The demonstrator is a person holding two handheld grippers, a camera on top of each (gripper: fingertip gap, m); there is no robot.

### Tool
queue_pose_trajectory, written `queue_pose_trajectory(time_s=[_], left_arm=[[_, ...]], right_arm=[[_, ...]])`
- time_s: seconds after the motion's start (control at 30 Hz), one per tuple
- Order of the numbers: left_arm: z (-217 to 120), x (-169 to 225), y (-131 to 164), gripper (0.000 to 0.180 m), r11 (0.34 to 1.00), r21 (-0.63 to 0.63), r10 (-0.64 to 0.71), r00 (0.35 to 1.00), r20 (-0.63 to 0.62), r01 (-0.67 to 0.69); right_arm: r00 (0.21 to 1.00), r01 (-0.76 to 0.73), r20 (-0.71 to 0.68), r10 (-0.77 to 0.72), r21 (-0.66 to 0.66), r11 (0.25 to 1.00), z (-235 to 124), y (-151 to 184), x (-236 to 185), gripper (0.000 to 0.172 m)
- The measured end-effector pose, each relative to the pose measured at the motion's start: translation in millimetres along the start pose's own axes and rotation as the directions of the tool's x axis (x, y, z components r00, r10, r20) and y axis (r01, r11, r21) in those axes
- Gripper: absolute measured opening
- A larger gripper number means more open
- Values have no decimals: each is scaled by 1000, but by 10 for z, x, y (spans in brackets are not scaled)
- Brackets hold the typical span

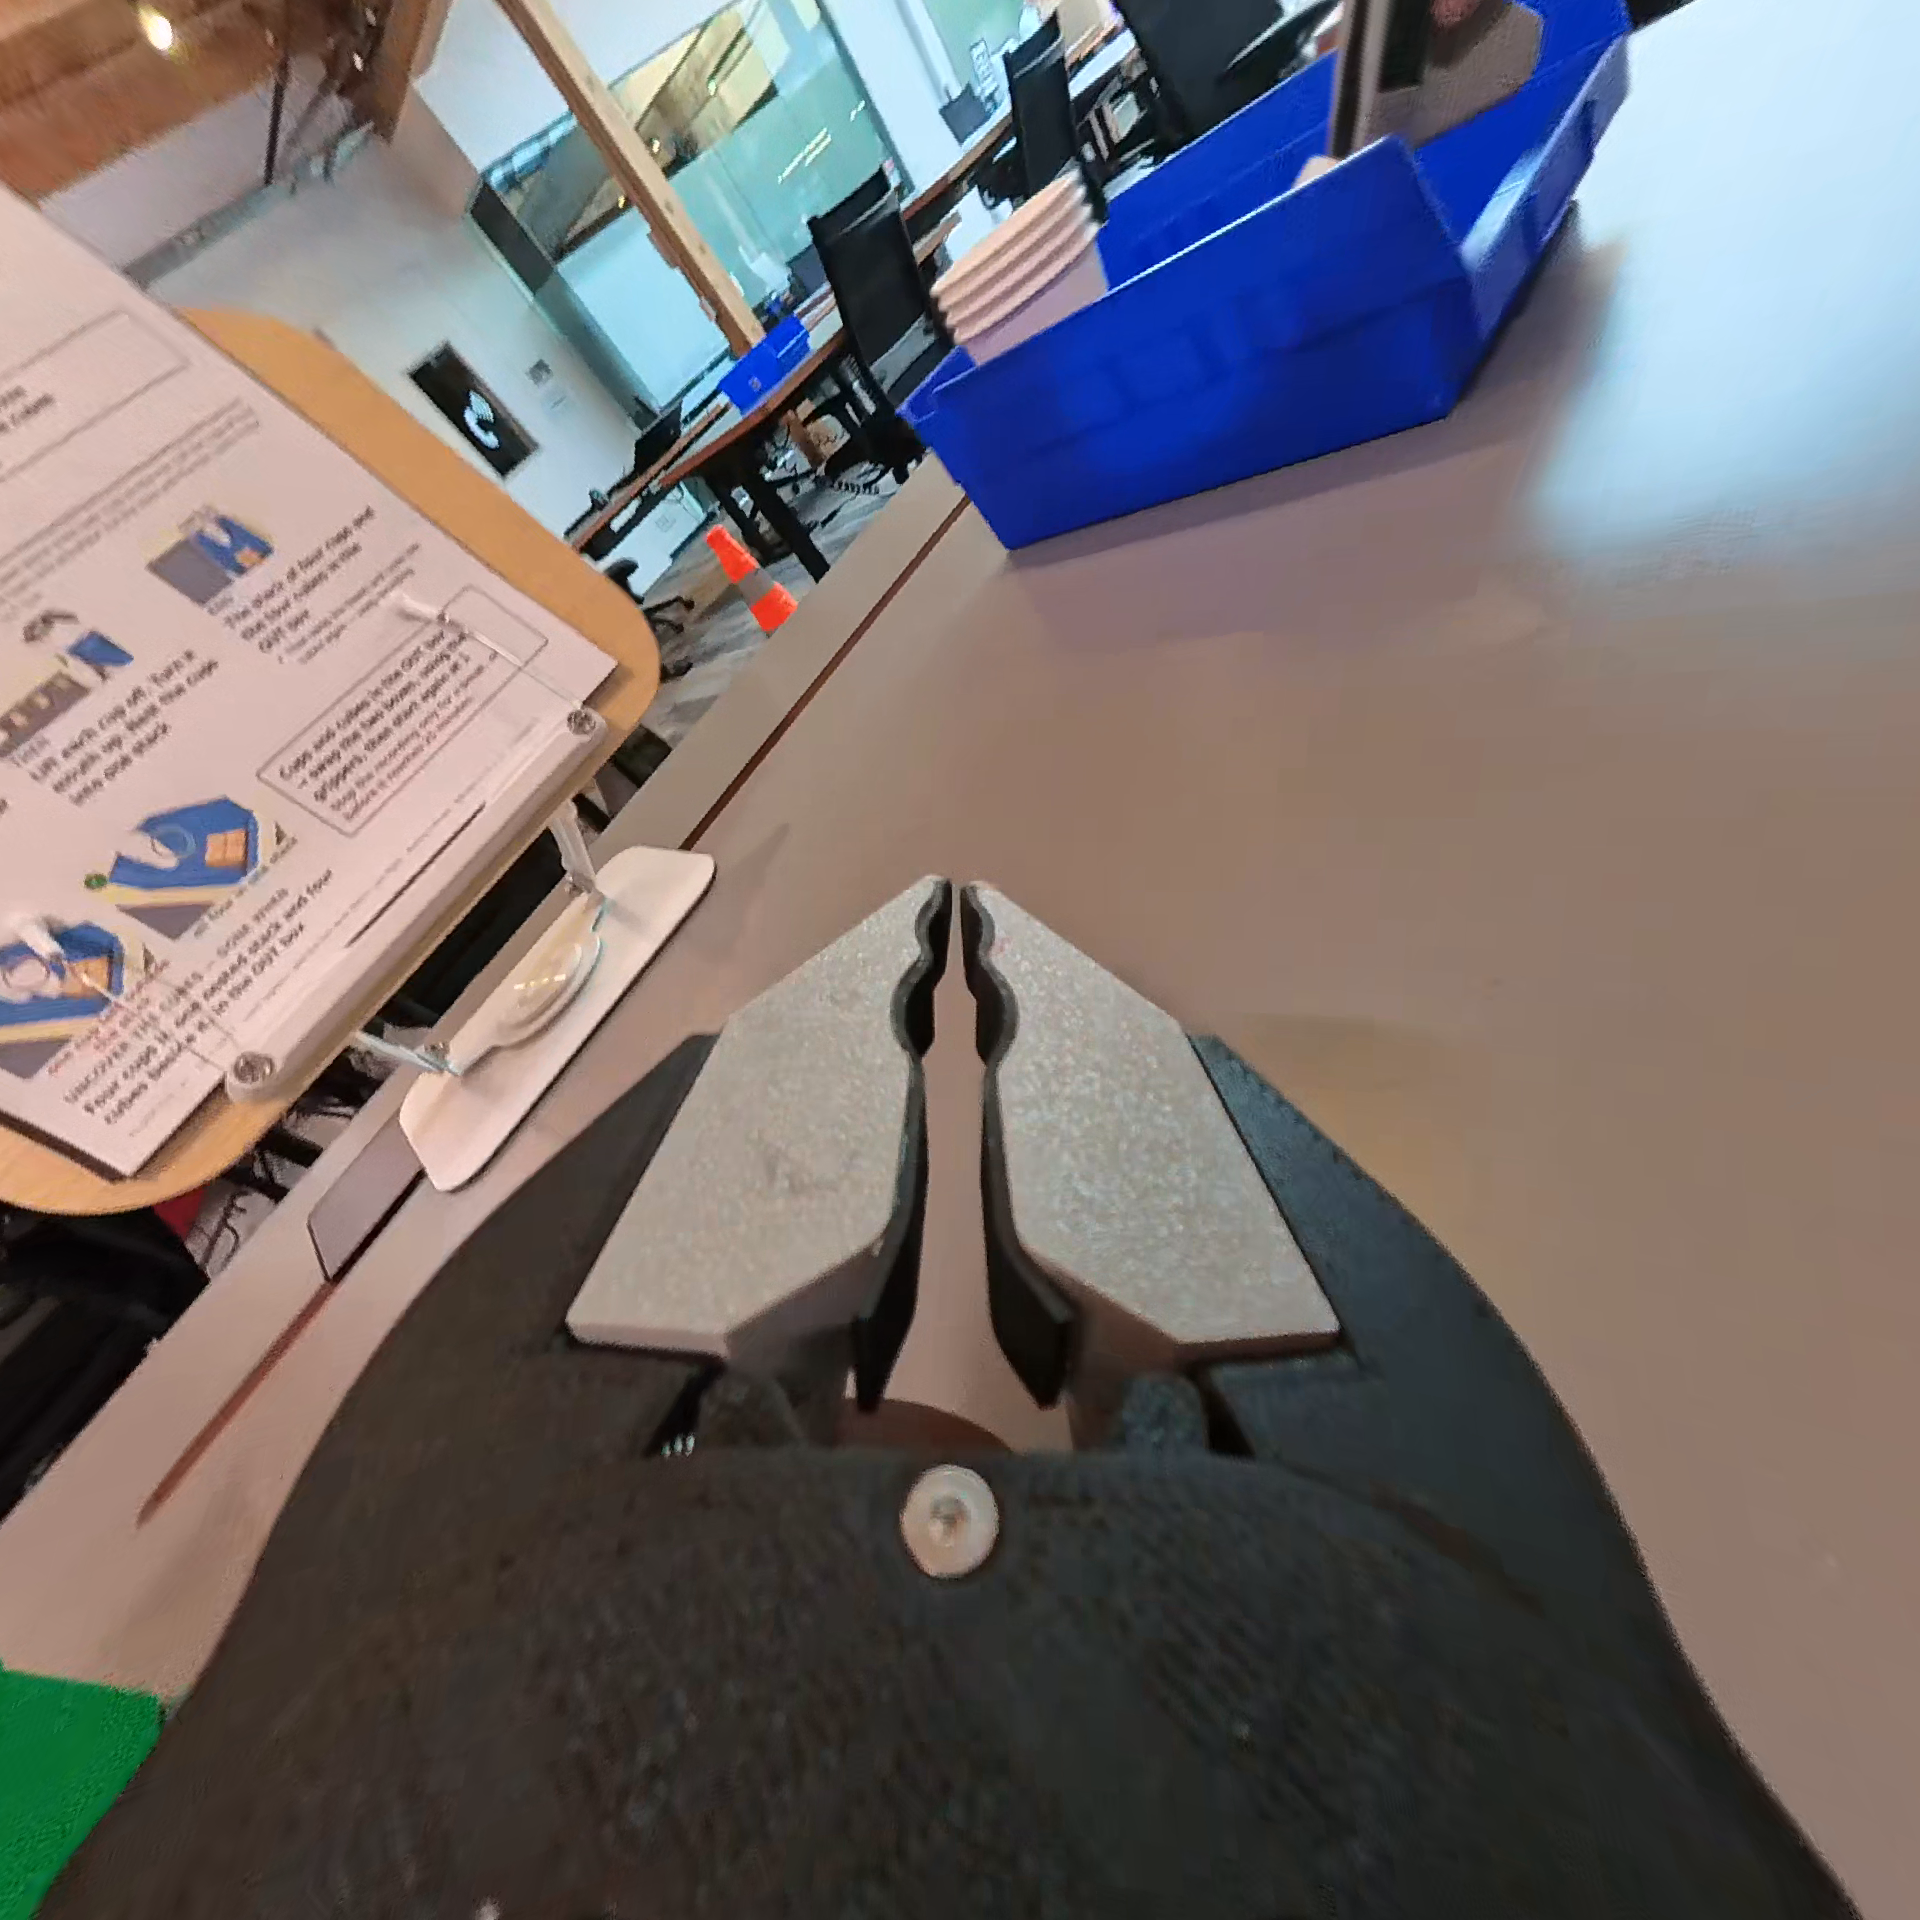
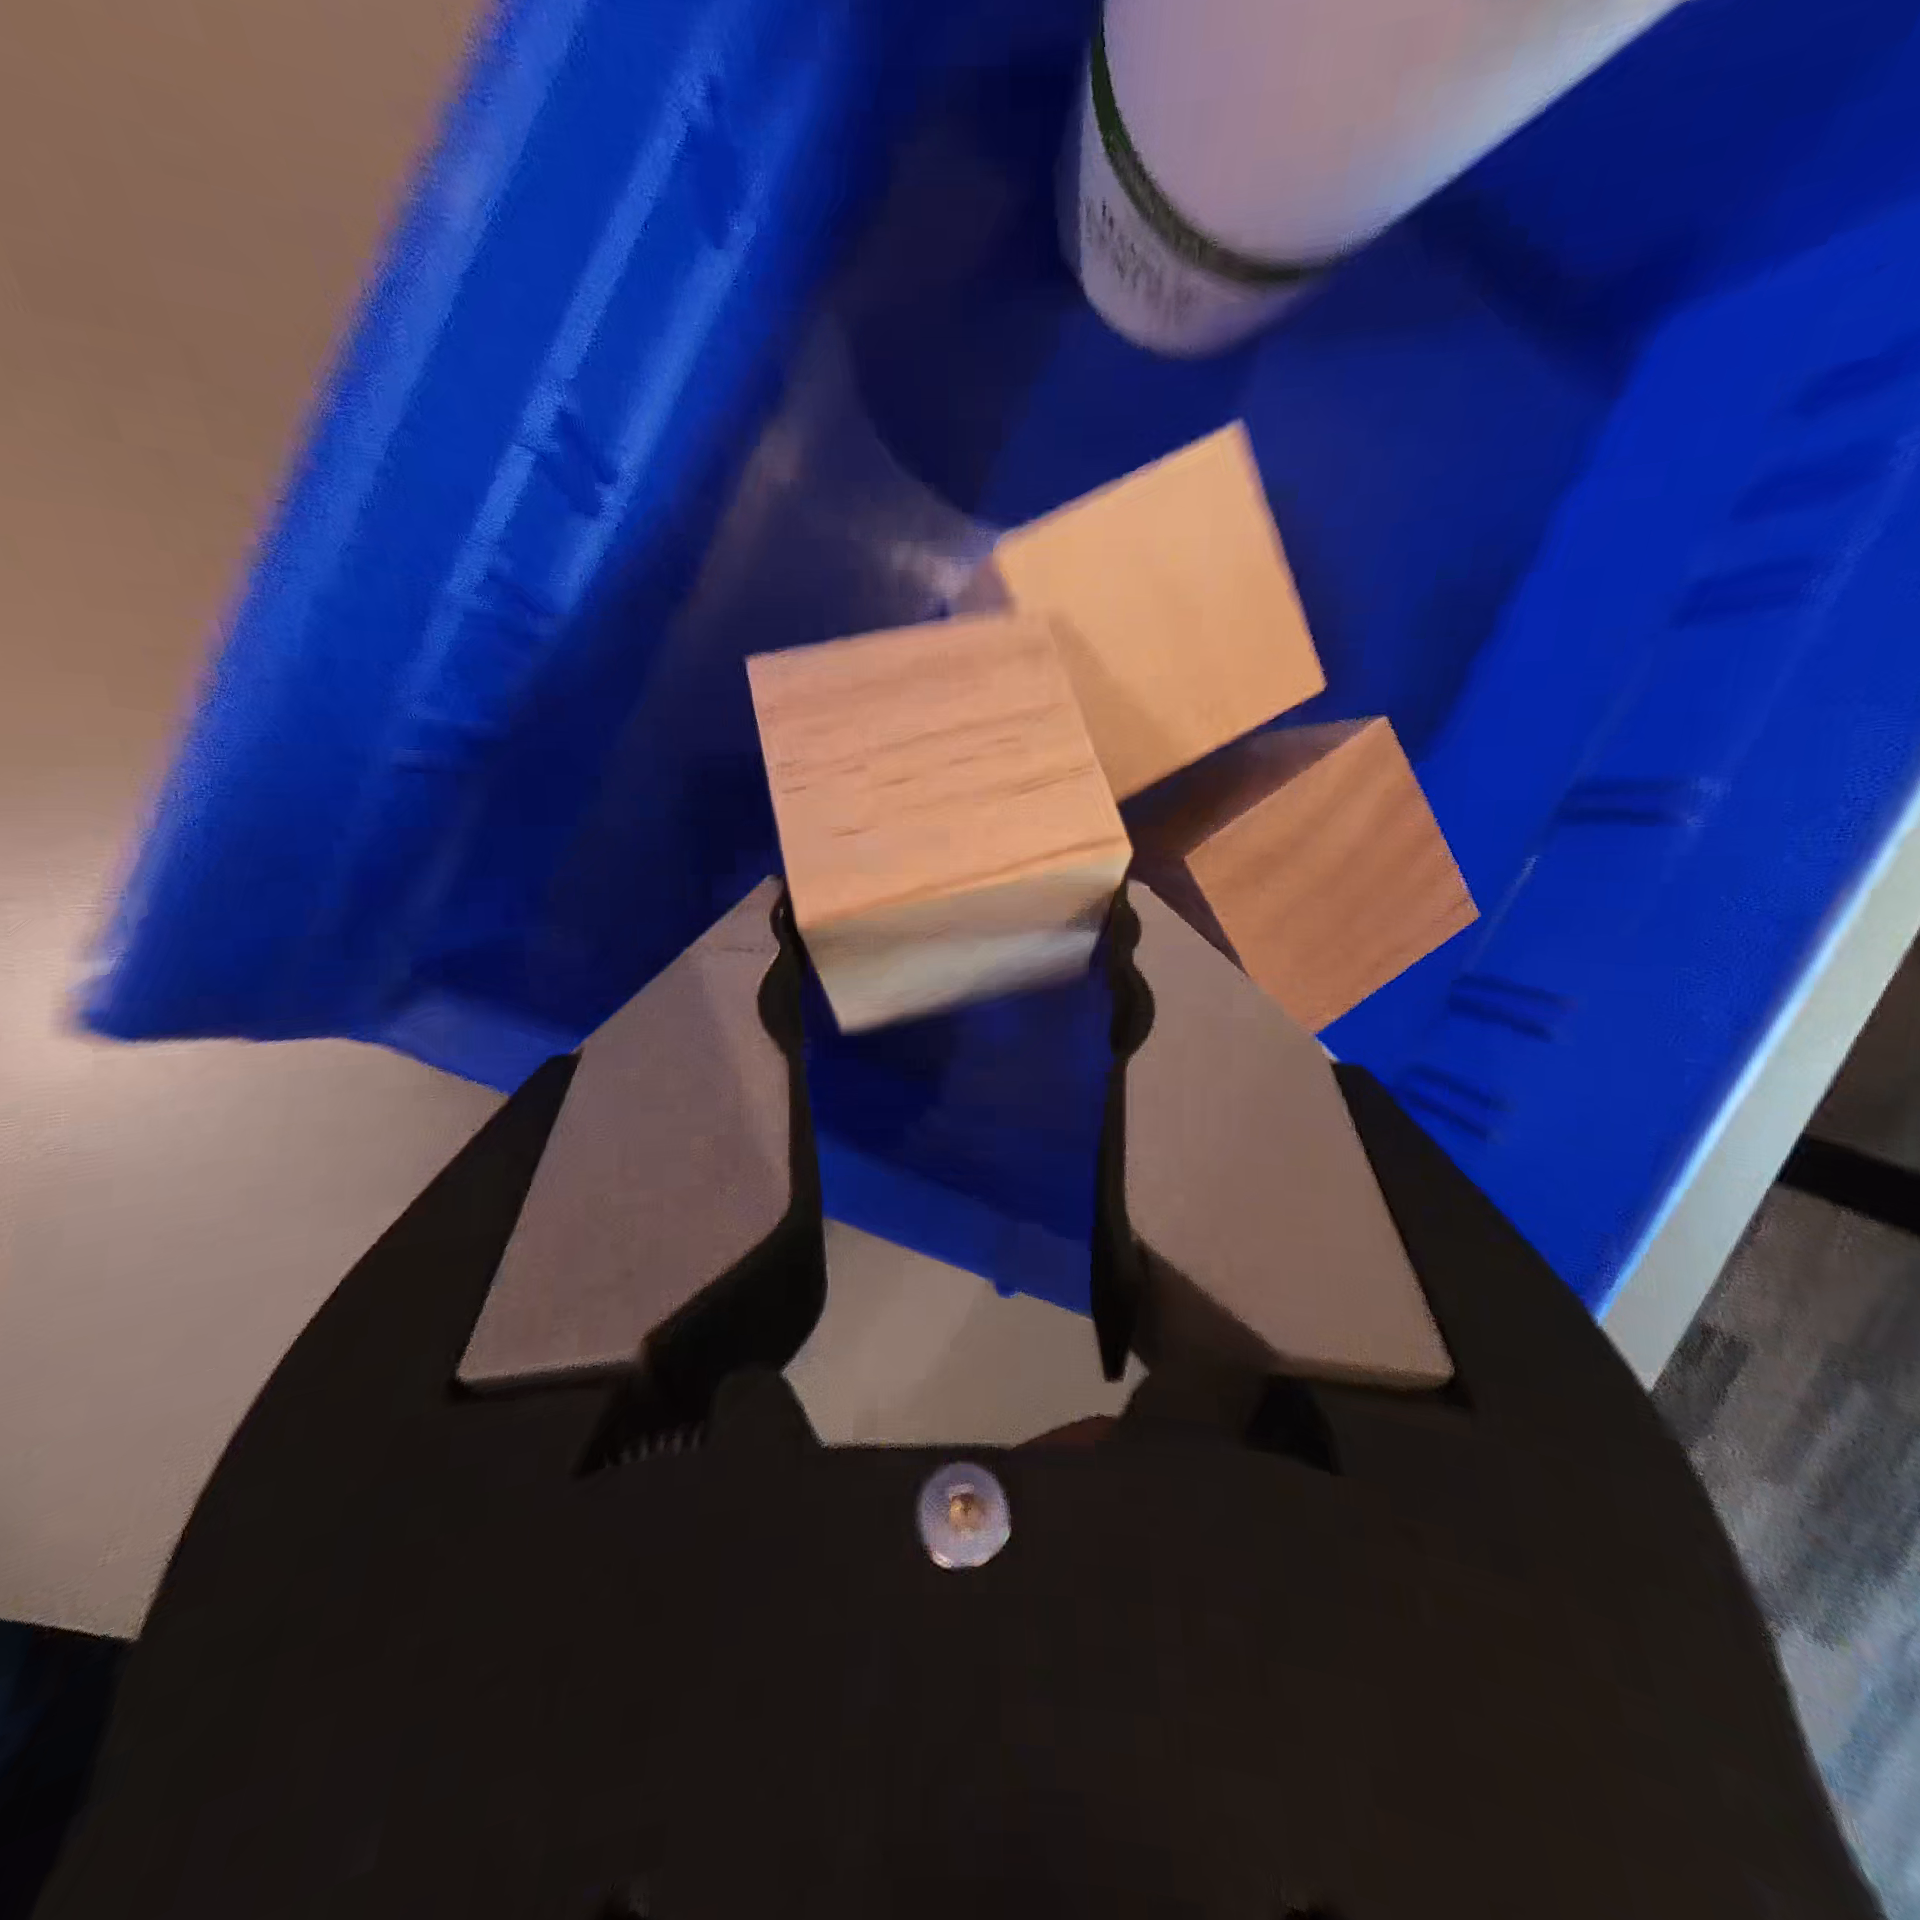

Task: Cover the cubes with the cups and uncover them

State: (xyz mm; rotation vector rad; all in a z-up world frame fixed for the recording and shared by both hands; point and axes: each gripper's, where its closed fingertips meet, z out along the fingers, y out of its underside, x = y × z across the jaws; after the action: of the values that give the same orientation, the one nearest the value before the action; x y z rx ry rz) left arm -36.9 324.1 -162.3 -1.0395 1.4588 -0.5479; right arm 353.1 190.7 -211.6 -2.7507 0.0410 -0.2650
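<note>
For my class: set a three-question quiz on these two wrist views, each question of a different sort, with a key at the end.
1. True or false: the left gripper is shut with nothing between its fingertips.
2. What does the right gripper hold? A) a cup B) a wooden cube C) nothing
3. Fill in: two more wooden cubes lie inside the ____ bin.

Key: 1 true; 2 B, both pads press its sides; 3 blue.
</note>
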Motion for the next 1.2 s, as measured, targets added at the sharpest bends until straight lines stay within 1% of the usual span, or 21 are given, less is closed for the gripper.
queue_pose_trajectory(time_s=[0.03,0.07,0.1,0.17,0.23,0.37,0.43,0.47,0.53,0.6,0.67,0.73,0.8,0.87,0.93,1.03,1.07,1.13,1.2], left_arm=[[1,-30,27,0,1000,-11,-16,1000,10,16],[2,-54,46,0,999,-17,-27,1000,16,27],[4,-62,57,0,999,-20,-35,999,14,35],[8,-59,67,1,999,-23,-44,999,8,44],[13,-47,81,2,999,-32,-33,999,6,33],[9,-56,114,10,998,-56,-33,999,9,34],[-60,-133,114,16,995,-62,-81,996,24,82],[-133,-181,115,24,989,-69,-129,991,21,130],[-369,-367,135,37,972,-91,-212,976,43,215],[-663,-611,235,44,950,-138,-267,958,101,279],[-911,-839,455,55,913,-246,-287,941,177,325],[-1043,-973,701,65,872,-347,-281,933,224,346],[-1025,-961,923,64,818,-421,-325,919,222,391],[-957,-806,1152,62,751,-537,-355,921,160,383],[-875,-803,1315,62,714,-591,-349,922,166,376],[-803,-1007,1505,63,665,-619,-321,909,267,417],[-774,-1031,1532,63,657,-619,-329,902,279,431],[-770,-1130,1610,62,641,-630,-292,899,328,438],[-735,-1147,1615,66,641,-614,-306,887,345,461]], right_arm=[[1000,-2,-24,1,-37,999,78,49,73,56],[998,15,-56,-19,-74,997,139,100,147,43],[996,23,-84,-30,-91,996,188,117,204,43],[994,22,-105,-30,-75,997,231,94,242,41],[996,26,-87,-30,-45,999,233,63,196,53],[995,2,-100,-4,-12,1000,72,83,195,60],[995,-17,-96,22,54,998,-108,47,162,60],[996,-22,-89,32,113,993,-224,4,121,59],[998,-26,-45,38,243,970,-486,-83,-41,60],[1000,-11,22,2,393,919,-767,-191,-296,61],[996,2,73,-46,509,861,-992,-254,-551,60],[988,2,124,-90,580,815,-1115,-286,-796,60],[973,-5,183,-138,618,786,-1145,-304,-1055,60],[958,-2,223,-183,640,768,-1108,-319,-1289,60],[941,11,253,-225,641,767,-1026,-317,-1496,60],[932,49,254,-259,620,783,-886,-285,-1700,61],[930,71,245,-275,615,785,-856,-268,-1758,61],[926,105,228,-302,611,784,-826,-240,-1861,61],[914,123,236,-329,612,782,-831,-211,-1972,61]])
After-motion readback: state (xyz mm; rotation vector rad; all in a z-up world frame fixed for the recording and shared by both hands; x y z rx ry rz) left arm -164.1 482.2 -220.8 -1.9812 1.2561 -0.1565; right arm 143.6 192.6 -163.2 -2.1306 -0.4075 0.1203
